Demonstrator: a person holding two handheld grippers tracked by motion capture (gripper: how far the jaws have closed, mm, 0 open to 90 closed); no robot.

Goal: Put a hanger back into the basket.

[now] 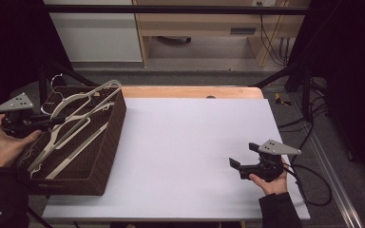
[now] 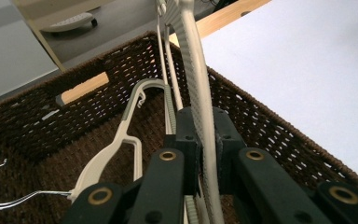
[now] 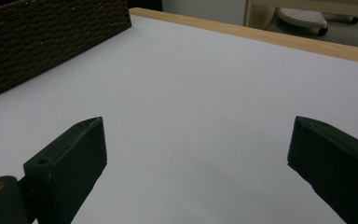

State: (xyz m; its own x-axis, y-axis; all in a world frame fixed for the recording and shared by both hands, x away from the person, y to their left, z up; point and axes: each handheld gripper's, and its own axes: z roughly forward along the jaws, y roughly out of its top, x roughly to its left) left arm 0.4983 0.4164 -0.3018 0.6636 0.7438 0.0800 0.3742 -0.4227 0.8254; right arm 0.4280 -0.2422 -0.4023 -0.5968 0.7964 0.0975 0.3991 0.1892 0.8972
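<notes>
Hanger [image 2: 200, 93], cream plastic with a ribbed arm, sits clamped between the jaws of my left gripper [image 2: 204, 154]; in the left gripper view it runs from the bottom centre up to the top edge, rising out of the brown wicker basket [image 2: 261, 121]. I judge it light and fairly stiff along the arm, though long enough to swing and lever against the pads if I tilt it. The ribbing should keep it from sliding, so a hold on that ribbed stretch looks sound to me; the wire hook would be a poor place, thin and slick.

A second cream hanger [image 2: 121, 144] with a metal hook lies lower left in that view, on the basket floor. In the high view several hangers [image 1: 76, 118] lie tangled in the basket [image 1: 109, 142] at the left of the frame, some leaning over its rim, so I expect hooks could snag one another as one comes out.

My right gripper [image 1: 247, 159] rests at lower right of the high view, jaws spread wide with nothing between them, just above the pale sheet [image 1: 185, 152] that covers the table. That sheet looks smooth, flat and bare.

Beyond it a strip of wooden table edge [image 1: 190, 91] shows, then grey floor, a light wood cabinet [image 1: 195, 23] at top centre and cables [image 1: 273, 42] at upper right.
</notes>
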